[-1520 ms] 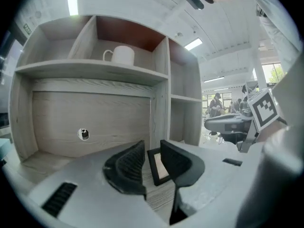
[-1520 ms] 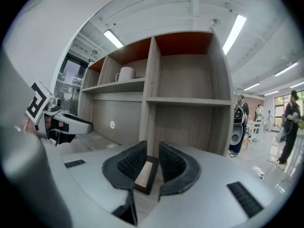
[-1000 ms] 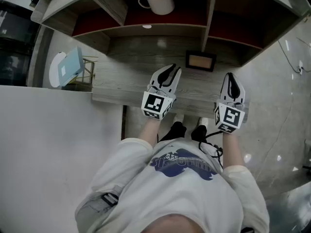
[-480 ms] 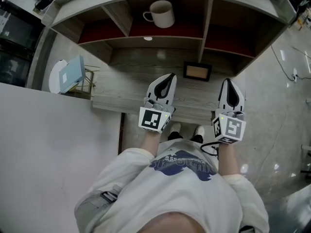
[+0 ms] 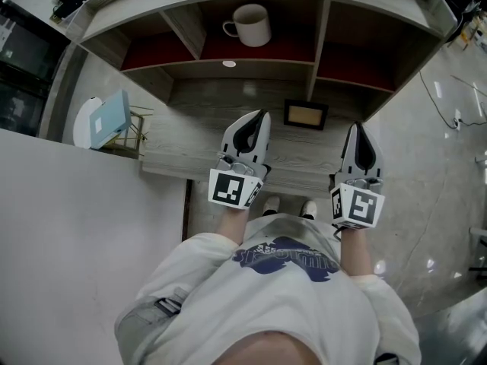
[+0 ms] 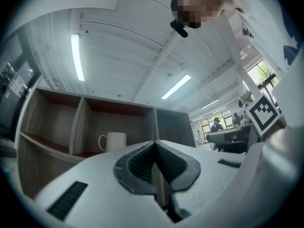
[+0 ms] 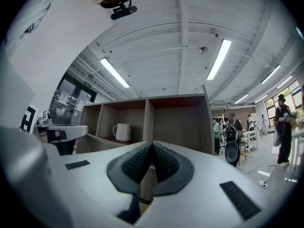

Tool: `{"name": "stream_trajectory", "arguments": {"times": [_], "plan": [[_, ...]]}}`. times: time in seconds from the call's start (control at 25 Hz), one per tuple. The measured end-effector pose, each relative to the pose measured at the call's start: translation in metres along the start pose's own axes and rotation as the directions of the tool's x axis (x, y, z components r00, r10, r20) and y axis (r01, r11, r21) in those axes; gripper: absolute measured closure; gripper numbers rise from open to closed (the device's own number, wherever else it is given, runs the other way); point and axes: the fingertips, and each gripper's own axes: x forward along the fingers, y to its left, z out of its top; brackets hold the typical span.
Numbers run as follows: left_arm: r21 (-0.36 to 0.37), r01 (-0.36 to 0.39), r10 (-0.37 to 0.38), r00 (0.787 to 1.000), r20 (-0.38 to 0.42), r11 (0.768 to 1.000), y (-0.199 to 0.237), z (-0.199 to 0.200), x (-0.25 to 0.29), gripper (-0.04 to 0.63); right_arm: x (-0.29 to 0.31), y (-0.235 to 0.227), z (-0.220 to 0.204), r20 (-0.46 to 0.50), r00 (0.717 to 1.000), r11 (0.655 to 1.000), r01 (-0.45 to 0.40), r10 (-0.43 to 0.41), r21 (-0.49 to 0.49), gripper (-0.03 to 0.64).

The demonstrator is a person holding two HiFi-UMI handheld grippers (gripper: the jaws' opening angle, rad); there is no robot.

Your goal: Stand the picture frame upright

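Note:
The black picture frame (image 5: 306, 115) with a tan inside rests on the grey wooden desk (image 5: 190, 139), just in front of the shelf's divider, its face turned up toward the head camera. My left gripper (image 5: 262, 115) hovers to the frame's left, shut and empty. My right gripper (image 5: 358, 126) hangs to the frame's right, near the desk's edge, also shut with nothing in it. Neither touches the frame. In the left gripper view the left gripper (image 6: 155, 144) has its pads pressed together, and so has the right gripper (image 7: 152, 144) in its own view; both views miss the frame.
A shelf unit (image 5: 319, 29) with open compartments stands at the back of the desk, with a white mug (image 5: 249, 24) in the middle one. The white mug (image 6: 113, 141) also shows past the left jaws. A gold wire rack (image 5: 133, 120) with a pale blue item stands at the left. People stand far off at the right.
The left gripper's jaws have closed. Both grippers have risen toward the camera and now look larger, one on each side of the frame.

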Motion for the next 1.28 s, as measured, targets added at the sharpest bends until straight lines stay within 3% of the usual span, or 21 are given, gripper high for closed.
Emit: {"name": "stream_trajectory", "arguments": {"times": [0.48, 1.28], "plan": [[-0.001, 0.007, -0.007, 1.0, -0.004, 1.0, 0.004, -0.001, -0.003, 0.589, -0.001, 0.007, 0.01, 0.027, 1.0, 0.999, -0.003, 0.004, -0.044, 0.62], [-0.024, -0.002, 0.001, 1.0, -0.031, 1.0, 0.007, -0.015, -0.003, 0.589, 0.006, 0.01, -0.008, -0.026, 1.0, 0.997, -0.007, 0.005, -0.076, 0.62]]}}
